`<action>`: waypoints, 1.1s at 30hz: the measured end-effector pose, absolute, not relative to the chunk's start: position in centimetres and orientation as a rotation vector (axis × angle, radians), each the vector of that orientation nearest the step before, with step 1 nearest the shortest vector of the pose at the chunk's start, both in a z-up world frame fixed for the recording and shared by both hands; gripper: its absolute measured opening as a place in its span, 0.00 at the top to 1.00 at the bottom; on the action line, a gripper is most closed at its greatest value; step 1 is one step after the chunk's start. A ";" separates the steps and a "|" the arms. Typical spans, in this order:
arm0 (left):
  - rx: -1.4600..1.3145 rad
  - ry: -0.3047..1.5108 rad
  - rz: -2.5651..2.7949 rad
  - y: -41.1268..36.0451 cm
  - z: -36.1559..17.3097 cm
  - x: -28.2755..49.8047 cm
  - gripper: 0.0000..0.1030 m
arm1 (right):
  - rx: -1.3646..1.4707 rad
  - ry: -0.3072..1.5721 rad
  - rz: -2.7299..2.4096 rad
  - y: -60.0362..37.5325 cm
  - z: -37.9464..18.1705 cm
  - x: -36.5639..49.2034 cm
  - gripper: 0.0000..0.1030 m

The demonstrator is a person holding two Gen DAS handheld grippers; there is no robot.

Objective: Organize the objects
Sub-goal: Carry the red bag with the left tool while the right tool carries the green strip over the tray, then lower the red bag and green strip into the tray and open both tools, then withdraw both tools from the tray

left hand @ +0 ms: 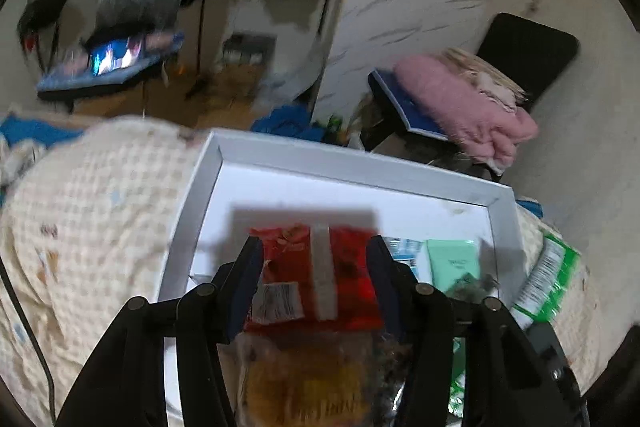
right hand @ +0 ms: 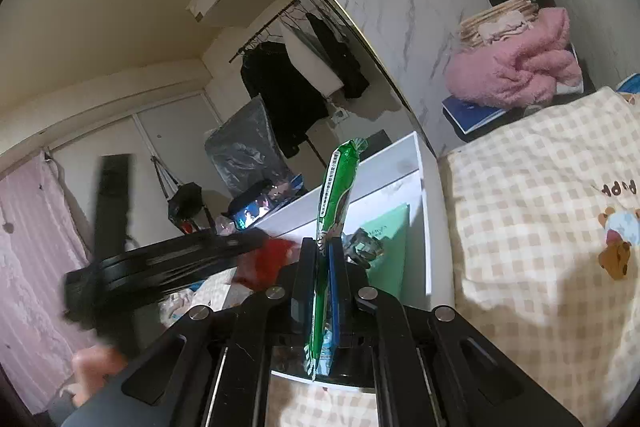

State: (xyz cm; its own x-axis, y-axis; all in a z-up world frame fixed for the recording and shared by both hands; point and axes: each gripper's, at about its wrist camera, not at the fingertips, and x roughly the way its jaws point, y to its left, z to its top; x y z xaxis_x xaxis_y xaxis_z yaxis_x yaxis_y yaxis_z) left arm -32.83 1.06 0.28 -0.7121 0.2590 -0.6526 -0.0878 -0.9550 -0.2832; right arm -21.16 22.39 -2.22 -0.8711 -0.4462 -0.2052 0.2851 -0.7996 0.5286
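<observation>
My left gripper (left hand: 316,247) is shut on a red snack packet (left hand: 348,267), its blue pads pressing both side edges, and it holds the packet over the open white box (left hand: 360,167). A mint-green carton (left hand: 452,259) and a small blue-and-white packet lie inside the box. In the right wrist view my right gripper (right hand: 322,243) is shut on a green packet (right hand: 338,187), held upright on edge beside the box wall (right hand: 392,155). That green packet (left hand: 548,279) also shows by the box's right rim. The left gripper (right hand: 180,259) appears blurred there, holding the red packet (right hand: 272,259).
The box rests on a bed with a beige checked quilt (left hand: 100,207). A pink fluffy blanket (left hand: 460,107) lies on a black chair beyond the bed. Dark clothes hang on a rail (right hand: 296,83), and a lit screen (right hand: 252,215) glows across the room.
</observation>
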 end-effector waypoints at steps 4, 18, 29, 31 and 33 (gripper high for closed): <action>-0.996 -0.573 2.693 -1.3 0.4 -30.1 0.44 | 0.448 -0.681 -2.627 22.2 -2.0 -20.9 0.93; -0.890 -0.705 2.626 -3.5 -0.9 -15.4 0.30 | 0.887 -0.720 -2.550 18.7 -0.2 -30.7 0.92; -0.853 -0.661 2.560 -3.4 -1.1 -14.8 0.23 | 0.747 -0.641 -2.678 18.6 2.9 -21.5 0.07; -0.847 -0.671 2.568 -3.7 -0.9 -14.7 0.22 | 0.709 -0.679 -2.683 19.0 3.3 -18.4 0.07; -0.844 -0.681 2.567 -4.1 -0.7 -14.5 0.22 | 0.625 -0.724 -2.706 19.7 3.2 -14.6 0.07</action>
State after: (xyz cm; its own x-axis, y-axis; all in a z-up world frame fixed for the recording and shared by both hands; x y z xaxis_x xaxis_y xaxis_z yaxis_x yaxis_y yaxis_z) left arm -14.55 -4.06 -0.68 -0.7600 0.4636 -0.4555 -0.1768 -0.8219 -0.5415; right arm -14.58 19.68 3.18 -0.8705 -0.3604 -0.3353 0.1449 -0.8386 0.5251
